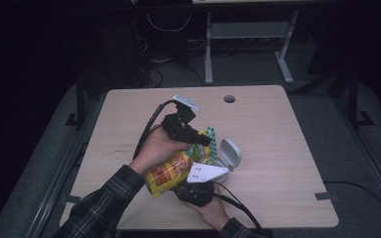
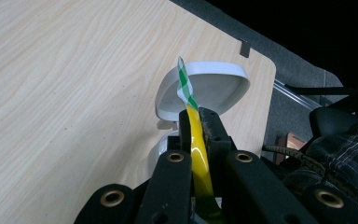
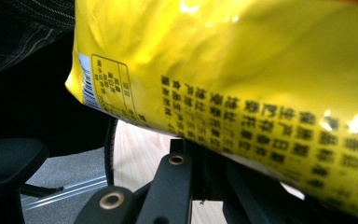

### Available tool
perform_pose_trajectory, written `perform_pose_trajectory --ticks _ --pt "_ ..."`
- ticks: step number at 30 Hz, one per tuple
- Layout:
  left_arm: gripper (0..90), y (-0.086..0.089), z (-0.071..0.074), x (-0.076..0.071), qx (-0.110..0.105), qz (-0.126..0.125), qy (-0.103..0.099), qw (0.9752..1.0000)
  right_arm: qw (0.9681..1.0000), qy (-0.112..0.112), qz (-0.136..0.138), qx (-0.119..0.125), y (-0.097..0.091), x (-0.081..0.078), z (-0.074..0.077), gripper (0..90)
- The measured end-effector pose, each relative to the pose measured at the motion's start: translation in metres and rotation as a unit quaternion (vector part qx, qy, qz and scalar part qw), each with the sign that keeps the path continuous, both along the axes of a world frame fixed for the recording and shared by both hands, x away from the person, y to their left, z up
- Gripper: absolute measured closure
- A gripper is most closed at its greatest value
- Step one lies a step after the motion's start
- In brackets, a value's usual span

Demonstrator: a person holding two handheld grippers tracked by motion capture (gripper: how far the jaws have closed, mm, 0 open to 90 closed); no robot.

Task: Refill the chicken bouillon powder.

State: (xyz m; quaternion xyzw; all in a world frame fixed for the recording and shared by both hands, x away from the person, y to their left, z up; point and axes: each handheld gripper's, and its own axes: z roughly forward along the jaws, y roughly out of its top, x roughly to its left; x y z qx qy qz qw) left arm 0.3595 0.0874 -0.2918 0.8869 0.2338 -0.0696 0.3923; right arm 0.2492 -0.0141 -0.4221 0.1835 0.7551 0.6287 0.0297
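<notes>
From the high view, the left gripper reaches out over the middle of the wooden table, and its jaws are pressed together on the top edge of a yellow snack bag. The bag hangs back from those jaws toward the person, lifted off the table. The right gripper, with its grey plate on top, sits just under and behind the bag's lower part. Just beyond the left gripper's tips lies a small white case with its lid up.

In the left gripper view, the jaws stand together, clamped on the thin yellow seal of the snack bag. A green-and-white checked strip of the bag pokes out past the tips. Right ahead of the tips is the white case, open, its lid raised toward the camera.

In the right gripper view, the snack bag lies across the top of the jaws, very close, its printed back and barcode facing the lens. The jaws meet the bag's lower edge; they appear closed on it, though the tips are hidden by the foil.

As a judgement: the bag is picked up and held at both ends, so grasping is done. The seal looks unbroken. What seems left is to pull the two grips apart and open it, perhaps then to tip the contents toward the case
</notes>
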Motion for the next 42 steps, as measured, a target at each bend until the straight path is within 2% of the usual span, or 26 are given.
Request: perform_pose_trajectory --ticks 42 --pt "90.0 -0.0019 0.0006 0.0006 0.003 0.0 0.004 1.0 1.0 0.004 0.003 0.004 -0.0009 0.0 0.0007 90.0"
